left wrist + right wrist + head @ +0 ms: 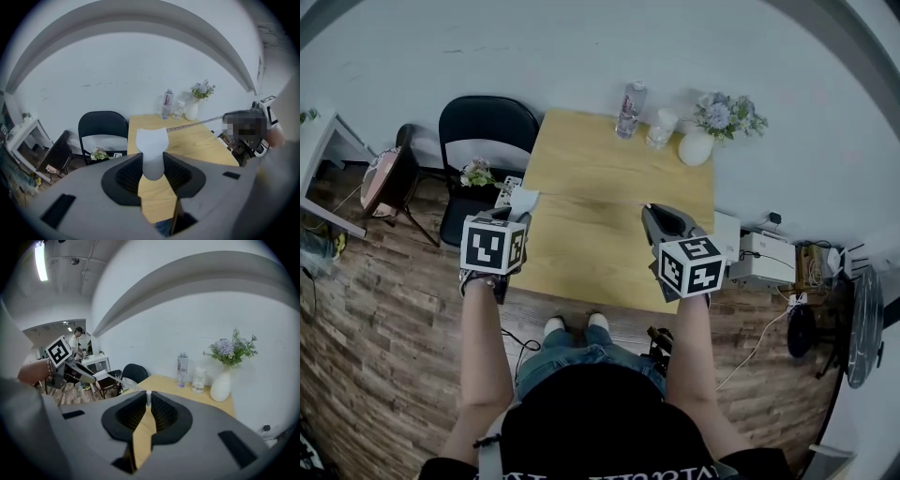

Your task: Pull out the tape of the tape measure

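My left gripper (516, 208) is shut on the white tape measure case (151, 145), which stands out between its jaws over the left edge of the wooden table (600, 178). The case (523, 200) shows as a white patch in the head view. A thin tape (197, 123) runs from the case across the table towards my right gripper (654, 214). In the right gripper view the jaws of my right gripper (148, 402) are shut on the small white tape end (148, 397), and the tape (119, 380) stretches away to the left gripper (70, 370).
A water bottle (629, 110), a glass (660, 129) and a white vase of flowers (697, 145) stand at the table's far edge. A black chair (483, 141) with a small bouquet (476, 173) is at the left. White boxes (764, 258) sit on the floor at the right.
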Action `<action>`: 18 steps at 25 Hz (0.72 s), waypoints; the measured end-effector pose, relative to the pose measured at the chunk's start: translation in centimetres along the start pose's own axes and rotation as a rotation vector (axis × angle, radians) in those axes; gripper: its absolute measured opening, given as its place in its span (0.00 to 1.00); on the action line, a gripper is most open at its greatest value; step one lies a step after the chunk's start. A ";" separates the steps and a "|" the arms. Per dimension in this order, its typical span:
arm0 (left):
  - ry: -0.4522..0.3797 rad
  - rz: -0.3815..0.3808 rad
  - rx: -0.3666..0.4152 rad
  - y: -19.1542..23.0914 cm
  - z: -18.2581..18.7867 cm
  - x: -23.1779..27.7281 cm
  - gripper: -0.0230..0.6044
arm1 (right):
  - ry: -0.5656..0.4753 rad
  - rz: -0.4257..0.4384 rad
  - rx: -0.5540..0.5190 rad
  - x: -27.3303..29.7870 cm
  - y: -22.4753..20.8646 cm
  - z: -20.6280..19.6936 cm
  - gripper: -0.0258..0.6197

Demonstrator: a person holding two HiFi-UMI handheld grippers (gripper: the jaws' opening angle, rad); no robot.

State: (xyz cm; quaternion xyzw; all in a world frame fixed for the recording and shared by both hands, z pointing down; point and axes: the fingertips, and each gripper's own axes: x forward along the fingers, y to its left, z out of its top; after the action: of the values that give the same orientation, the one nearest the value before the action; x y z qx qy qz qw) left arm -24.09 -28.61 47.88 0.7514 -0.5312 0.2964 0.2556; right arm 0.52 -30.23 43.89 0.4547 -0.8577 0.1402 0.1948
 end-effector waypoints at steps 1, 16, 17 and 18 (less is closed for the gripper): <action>0.000 0.001 -0.010 0.2 -0.5 0.3 0.26 | 0.012 0.003 0.003 0.4 0.2 -0.5 0.11; 0.053 0.038 -0.100 2.3 -7.1 4.2 0.26 | 0.184 0.029 0.042 4.1 2.6 -7.1 0.11; 0.055 0.045 -0.103 2.4 -7.4 4.4 0.26 | 0.191 0.031 0.051 4.4 2.7 -7.5 0.11; 0.057 0.051 -0.108 2.5 -7.7 4.7 0.26 | 0.199 0.033 0.060 4.6 2.8 -7.8 0.11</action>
State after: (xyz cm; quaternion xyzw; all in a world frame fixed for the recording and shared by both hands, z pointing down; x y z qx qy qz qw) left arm -26.61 -27.01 56.76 0.7139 -0.5580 0.2950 0.3032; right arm -2.58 -28.79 52.77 0.4301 -0.8368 0.2135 0.2632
